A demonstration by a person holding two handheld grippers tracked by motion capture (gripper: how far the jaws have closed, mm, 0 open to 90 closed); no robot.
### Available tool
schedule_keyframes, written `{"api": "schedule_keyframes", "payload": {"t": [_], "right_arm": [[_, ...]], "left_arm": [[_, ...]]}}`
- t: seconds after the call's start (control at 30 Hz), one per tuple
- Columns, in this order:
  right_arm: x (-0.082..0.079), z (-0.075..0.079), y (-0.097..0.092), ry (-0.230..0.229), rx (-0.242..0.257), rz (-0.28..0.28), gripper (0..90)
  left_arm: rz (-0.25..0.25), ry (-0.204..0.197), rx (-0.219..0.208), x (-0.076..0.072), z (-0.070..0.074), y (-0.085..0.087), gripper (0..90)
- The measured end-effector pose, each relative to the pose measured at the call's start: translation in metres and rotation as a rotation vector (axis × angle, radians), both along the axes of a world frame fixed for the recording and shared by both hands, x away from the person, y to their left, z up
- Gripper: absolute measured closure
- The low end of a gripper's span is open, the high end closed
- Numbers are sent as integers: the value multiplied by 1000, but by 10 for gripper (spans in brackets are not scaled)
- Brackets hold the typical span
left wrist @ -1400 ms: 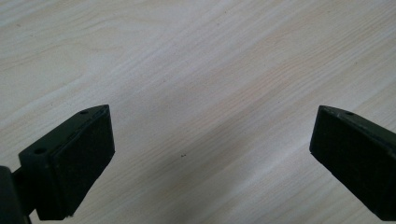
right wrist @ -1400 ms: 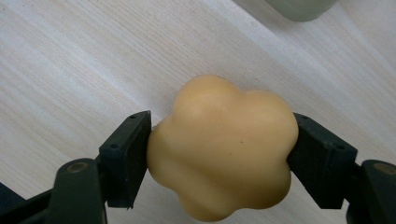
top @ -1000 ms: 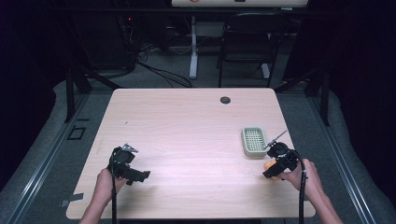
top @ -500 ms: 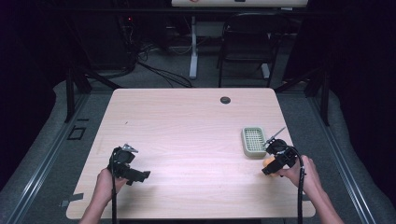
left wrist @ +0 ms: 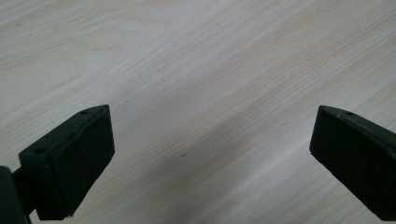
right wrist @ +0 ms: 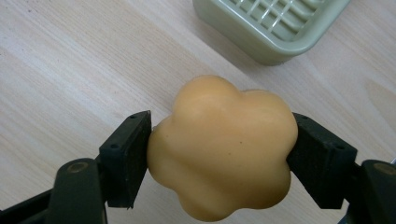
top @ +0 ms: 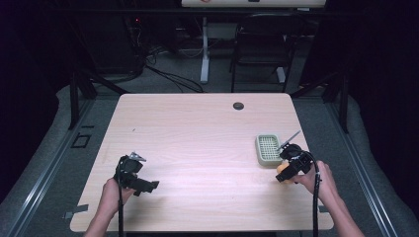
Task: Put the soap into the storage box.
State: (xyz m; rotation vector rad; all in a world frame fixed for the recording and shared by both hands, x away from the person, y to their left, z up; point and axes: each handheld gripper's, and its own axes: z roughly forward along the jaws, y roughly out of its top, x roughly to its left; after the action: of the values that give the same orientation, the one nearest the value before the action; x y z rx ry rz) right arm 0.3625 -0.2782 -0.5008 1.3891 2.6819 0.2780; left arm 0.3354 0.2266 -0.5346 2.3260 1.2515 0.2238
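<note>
Soap: we see a yellow-orange flower-shaped soap bar point(right wrist: 224, 147) pinched between the jaws of the right gripper point(right wrist: 219, 154), one jaw pressing each side, just above the pale wooden table point(top: 197, 133).
Soap position: near the table's right edge, just beside the dish.
Dish: we find a pale green rectangular plastic soap dish point(top: 269, 149) with a slotted grid floor, resting flat on the table.
Left gripper: we see the left gripper point(left wrist: 212, 158) with jaws spread wide over bare wood, holding nothing, at the front left.
</note>
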Motion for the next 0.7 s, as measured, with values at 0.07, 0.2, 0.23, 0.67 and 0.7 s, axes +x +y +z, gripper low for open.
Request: {"api": "schedule_keyframes", "payload": {"t": [0.07,0.2,0.23,0.67,0.7], "right_arm": [[2,1,2,2,2,4,268],[6,6,4,11,-13,19,268],[6,6,4,11,-13,19,268],[16,11,6,-12,2,6,268],[16,11,6,-12,2,6,268]], "left_arm": [[-1,1,1,0,0,0,0],[-1,0,0,0,0,0,0],[-1,0,0,0,0,0,0],[-3,3,2,0,0,0,0],[-3,3,2,0,0,0,0]]}}
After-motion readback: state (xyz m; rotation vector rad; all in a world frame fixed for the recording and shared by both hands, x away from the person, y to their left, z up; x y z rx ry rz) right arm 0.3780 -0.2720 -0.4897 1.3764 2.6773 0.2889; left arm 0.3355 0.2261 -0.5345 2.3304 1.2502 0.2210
